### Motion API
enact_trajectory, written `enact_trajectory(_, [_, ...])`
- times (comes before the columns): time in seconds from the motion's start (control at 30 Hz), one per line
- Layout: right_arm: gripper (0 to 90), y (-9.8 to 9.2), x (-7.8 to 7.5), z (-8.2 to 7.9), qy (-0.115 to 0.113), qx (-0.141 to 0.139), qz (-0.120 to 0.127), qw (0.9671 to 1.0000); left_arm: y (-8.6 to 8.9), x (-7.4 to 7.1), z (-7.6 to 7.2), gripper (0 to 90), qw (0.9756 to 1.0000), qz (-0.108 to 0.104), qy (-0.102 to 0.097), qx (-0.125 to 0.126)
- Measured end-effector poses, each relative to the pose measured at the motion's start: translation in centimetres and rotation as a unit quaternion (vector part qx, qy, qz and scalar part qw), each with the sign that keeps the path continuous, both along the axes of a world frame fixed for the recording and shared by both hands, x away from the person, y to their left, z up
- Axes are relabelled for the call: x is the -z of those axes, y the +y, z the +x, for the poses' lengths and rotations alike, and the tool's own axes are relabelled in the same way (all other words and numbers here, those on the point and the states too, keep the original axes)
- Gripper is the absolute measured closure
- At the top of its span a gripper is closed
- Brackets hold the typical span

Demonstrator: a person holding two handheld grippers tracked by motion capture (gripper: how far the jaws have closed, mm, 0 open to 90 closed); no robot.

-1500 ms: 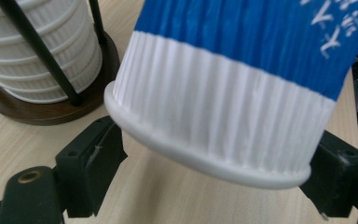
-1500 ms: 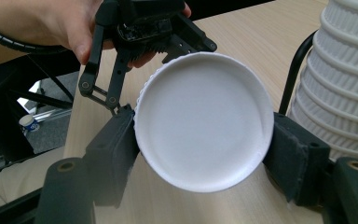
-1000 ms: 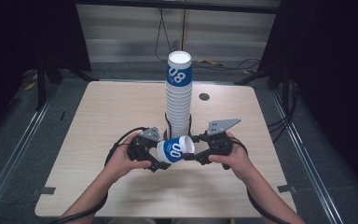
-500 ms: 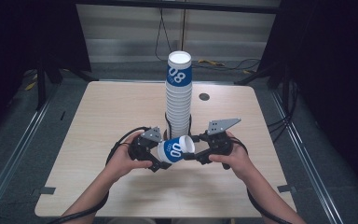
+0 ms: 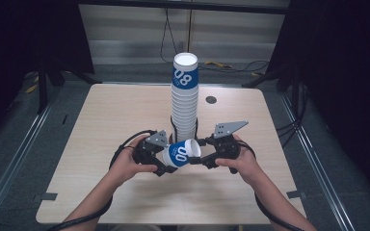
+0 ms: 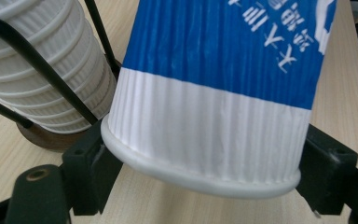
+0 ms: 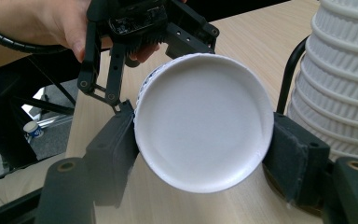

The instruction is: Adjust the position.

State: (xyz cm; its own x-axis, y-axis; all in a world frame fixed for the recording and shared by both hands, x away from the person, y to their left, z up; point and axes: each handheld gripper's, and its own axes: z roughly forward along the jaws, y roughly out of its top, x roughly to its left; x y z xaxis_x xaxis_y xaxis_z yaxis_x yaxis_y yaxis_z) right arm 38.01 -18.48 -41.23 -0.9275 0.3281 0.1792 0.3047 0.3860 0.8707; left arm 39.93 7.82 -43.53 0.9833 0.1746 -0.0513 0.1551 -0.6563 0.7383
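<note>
- On the table (image 5: 101, 144) in the high view, just in front of the tall stack of cups (image 5: 185, 101) in its wire holder, you hold one blue-and-white cup (image 5: 179, 154) on its side between your two tools; your left gripper (image 5: 158, 156) is at one end of it, your right gripper (image 5: 203, 155) at the other; the cup hangs clear of the stack and above the tabletop, so by my reading one cup is off the pile and nothing has been set down yet.
- In the left gripper view, your own jaws pinch the cup (image 6: 214, 93) by its white rolled rim, one pad on each side; the stack (image 6: 42, 60) and a black wire of the holder (image 6: 51, 74) stand close behind it; that grip looks firm.
- In the right gripper view, your jaws are drawn in on the cup (image 7: 205, 121) at its flat white end, a pad touching each edge; the left gripper (image 7: 121, 42) and your hand (image 7: 42, 23) show beyond; the stack (image 7: 345, 70) rises at the side.
- What is left, as I judge it: let one tool go, carry the cup away and place it; many cups remain stacked.
</note>
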Motion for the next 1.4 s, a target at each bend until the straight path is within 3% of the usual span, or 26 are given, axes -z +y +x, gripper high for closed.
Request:
enact_trajectory(0.1, [29.6, 0.1, 0.0, 0.0, -0.001, 0.000, -0.001, 1.0000, 0.1, 0.0, 0.1, 20.0, 1.0000, 0.004, 0.004, 0.000])
enact_trajectory(0.13, [29.5, 0.1, 0.0, 0.0, -0.002, 0.002, -0.002, 1.0000, 0.2, 0.0, 0.0, 25.7, 0.9999, 0.000, 0.010, 0.009])
enact_trajectory(0.17, [29.5, 0.1, 0.0, 0.0, -0.007, 0.006, -0.008, 0.9999, 0.3, -0.1, 0.0, 41.3, 0.9995, -0.003, 0.015, 0.028])
enact_trajectory(0.2, [29.5, 0.0, 0.0, 0.1, -0.009, 0.010, -0.013, 0.9998, 0.2, -0.1, -0.1, 46.7, 0.9996, -0.005, 0.013, 0.024])
enact_trajectory(0.27, [29.5, -0.1, 0.1, 0.2, -0.002, 0.008, -0.003, 1.0000, 0.1, -0.2, -0.1, 40.8, 0.9998, -0.007, 0.004, 0.019])
enact_trajectory(0.37, [29.5, 0.1, 0.1, 0.0, -0.001, 0.003, -0.006, 1.0000, 0.1, -0.4, 0.1, 26.3, 0.9998, -0.004, 0.018, 0.001])
enact_trajectory(0.53, [29.5, 0.3, -0.1, 0.0, -0.006, 0.003, -0.009, 0.9999, -0.1, -0.4, 0.2, 23.2, 0.9989, -0.011, 0.045, -0.009])
enact_trajectory(0.67, [29.5, 0.3, -0.1, 0.0, -0.007, 0.003, -0.008, 0.9999, -0.1, -0.5, 0.4, 22.6, 0.9983, 0.004, 0.051, -0.028])
enact_trajectory(0.73, [29.5, 0.2, -0.2, 0.0, -0.007, 0.004, -0.003, 1.0000, -0.1, -0.5, 0.4, 12.1, 0.9971, 0.008, 0.058, -0.048])
enact_trajectory(0.8, [29.6, 0.2, -0.2, -0.1, -0.008, 0.002, -0.003, 1.0000, 0.0, -0.6, 0.5, 14.3, 0.9975, 0.006, 0.060, -0.035])
enact_trajectory(0.97, [29.6, 0.4, -0.1, -0.1, -0.001, -0.002, -0.005, 1.0000, -0.3, -0.6, 0.6, 11.1, 0.9991, 0.011, 0.037, -0.017])
enact_trajectory(1.03, [29.6, 0.6, -0.2, -0.1, -0.004, -0.004, -0.005, 1.0000, -0.5, -0.7, 0.7, 11.2, 0.9990, 0.001, 0.044, -0.012])
enact_trajectory(1.4, [29.5, 0.8, -0.1, -0.1, -0.005, -0.008, 0.000, 1.0000, -0.5, -1.3, 0.5, 17.3, 0.9989, 0.021, 0.042, -0.003])
